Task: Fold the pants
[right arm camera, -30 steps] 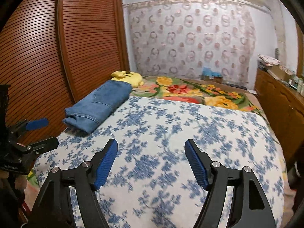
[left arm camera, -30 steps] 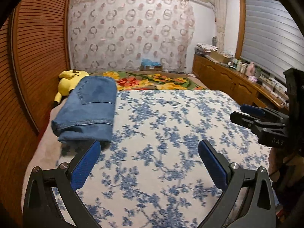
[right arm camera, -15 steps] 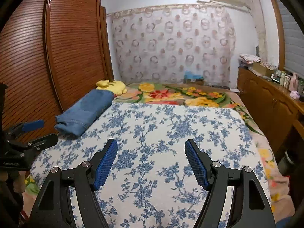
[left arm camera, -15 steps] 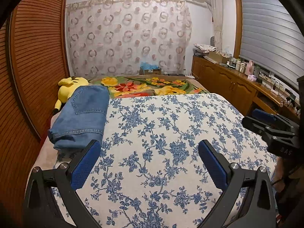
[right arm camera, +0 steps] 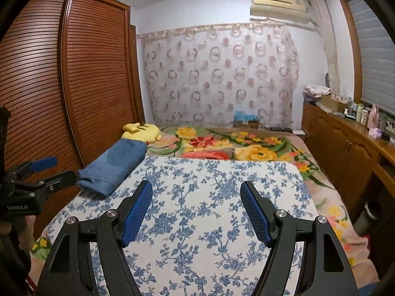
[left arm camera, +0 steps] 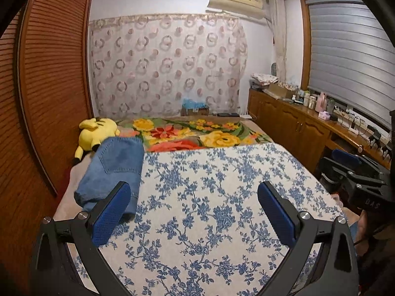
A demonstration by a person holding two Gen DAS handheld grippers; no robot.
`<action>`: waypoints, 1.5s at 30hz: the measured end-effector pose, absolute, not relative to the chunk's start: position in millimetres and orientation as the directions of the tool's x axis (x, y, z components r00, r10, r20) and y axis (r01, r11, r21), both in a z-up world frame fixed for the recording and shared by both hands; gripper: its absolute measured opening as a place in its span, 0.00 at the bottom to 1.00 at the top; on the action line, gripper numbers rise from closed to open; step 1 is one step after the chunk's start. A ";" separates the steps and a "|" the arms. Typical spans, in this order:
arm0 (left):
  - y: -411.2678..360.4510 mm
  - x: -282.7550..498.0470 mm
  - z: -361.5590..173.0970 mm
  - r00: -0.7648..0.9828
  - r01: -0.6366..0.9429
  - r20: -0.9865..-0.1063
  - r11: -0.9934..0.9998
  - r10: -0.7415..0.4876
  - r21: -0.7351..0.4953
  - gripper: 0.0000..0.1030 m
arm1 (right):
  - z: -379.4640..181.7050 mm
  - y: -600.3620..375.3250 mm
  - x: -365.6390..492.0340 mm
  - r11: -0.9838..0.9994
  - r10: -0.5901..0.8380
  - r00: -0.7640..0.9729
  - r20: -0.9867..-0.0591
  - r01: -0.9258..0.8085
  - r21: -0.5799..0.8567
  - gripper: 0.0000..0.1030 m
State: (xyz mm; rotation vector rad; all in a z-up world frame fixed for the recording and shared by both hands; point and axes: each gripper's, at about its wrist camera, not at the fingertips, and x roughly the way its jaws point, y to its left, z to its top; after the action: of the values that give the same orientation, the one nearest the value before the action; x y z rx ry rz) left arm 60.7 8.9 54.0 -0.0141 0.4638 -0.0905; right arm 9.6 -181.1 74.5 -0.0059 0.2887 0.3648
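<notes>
**Blue-padded grippers held apart over the bed, folded jeans at the far left**

Blue textured pads line both fingers of the left gripper (left arm camera: 193, 212), which stands wide apart with nothing between its fingers, hovering above the white bedspread with blue flower print (left arm camera: 209, 197). The right gripper (right arm camera: 196, 209), of the same black frame and blue pads, is likewise spread wide and empty over the near part of that bedspread. Each gripper shows in the other's camera: the right one at the right edge of the left wrist view, the left one at the left edge of the right wrist view, where a bit of the person's hand (right arm camera: 23, 224) shows beneath it.

The folded blue denim pants (left arm camera: 113, 170) lie on the far left part of the bed, along the left edge of the flowered bedspread, well apart from both grippers. They form a compact oblong bundle with a back pocket facing up. In the left wrist view the left finger's pad overlaps the near end of the pants, but whether it touches them cannot be told; it appears to be in front of them only.

Just beyond the pants lies a yellow plush toy with black-tipped ears (left arm camera: 97, 133), touching or nearly touching their far end. Farther back, a blanket with large red and yellow flowers (left arm camera: 202, 135) covers the head of the bed. A brown louvred wooden wardrobe (right arm camera: 74, 86) runs along the left side, and a low wooden cabinet (right arm camera: 345, 148) with bottles on top runs along the right.
</notes>
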 end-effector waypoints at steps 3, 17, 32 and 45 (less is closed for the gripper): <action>10.5 53.0 63.8 0.902 0.077 -0.423 0.997 -0.081 -0.028 1.00 | 77.8 -183.3 4.1 0.934 0.355 0.899 -0.257 -0.356 0.046 0.78; 17.4 37.4 79.4 0.926 0.048 -0.375 0.999 -0.052 -0.019 1.00 | 77.9 -189.3 -4.4 0.946 0.321 0.921 -0.222 -0.321 0.035 0.82; 18.6 39.4 76.6 0.922 0.046 -0.385 0.999 -0.050 -0.020 1.00 | 77.5 -190.3 -2.7 0.948 0.317 0.920 -0.229 -0.316 0.040 0.83; 19.0 40.3 76.2 0.921 0.046 -0.386 0.999 -0.050 -0.021 1.00 | 76.5 -188.9 -2.6 0.949 0.312 0.921 -0.234 -0.312 0.038 0.83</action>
State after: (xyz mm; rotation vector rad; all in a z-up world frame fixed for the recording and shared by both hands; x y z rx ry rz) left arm 40.3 19.0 76.2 -0.0116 0.3966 -0.0491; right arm -2.6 -188.9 76.5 0.0002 0.2406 0.3210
